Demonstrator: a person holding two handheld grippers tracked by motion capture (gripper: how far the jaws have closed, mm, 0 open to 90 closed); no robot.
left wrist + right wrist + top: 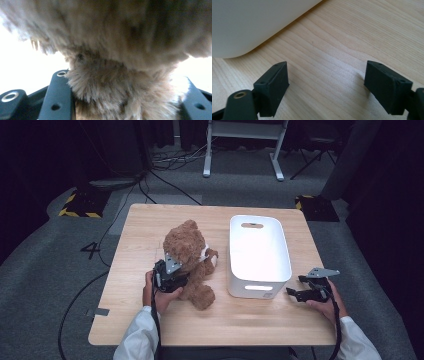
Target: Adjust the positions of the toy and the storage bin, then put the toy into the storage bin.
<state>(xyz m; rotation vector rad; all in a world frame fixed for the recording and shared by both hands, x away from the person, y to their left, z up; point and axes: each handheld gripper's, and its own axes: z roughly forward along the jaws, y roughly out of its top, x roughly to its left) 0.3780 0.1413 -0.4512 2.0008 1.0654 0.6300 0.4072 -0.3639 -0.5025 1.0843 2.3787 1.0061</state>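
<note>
Your left gripper (176,276) sits at the brown teddy bear (190,260), which sits upright on the left half of the wooden table (150,227), roughly midway between the far and near edges. From the high view you see only the gripper's body and grey plate pressed against the bear's side; the jaws themselves are buried in fur. The left gripper view (125,100) fills that in: a thick roll of the bear's fur (117,85) sits squeezed between your two black jaws, which press on it from both sides, so you are clamped on the bear.

Your right gripper (300,287) rests near the table's right edge, toward the near right corner, just beside the near end of the white bin (259,254). The right gripper view (325,77) shows its jaws standing well apart with bare wood between them, and the bin's rounded corner (249,27) just ahead to the left, not touching.

The bin stands on the right half of the table, near the bear but apart from it. You have open wood along the whole near edge, in the far left corner, and a narrow strip between the bin and the right edge.
</note>
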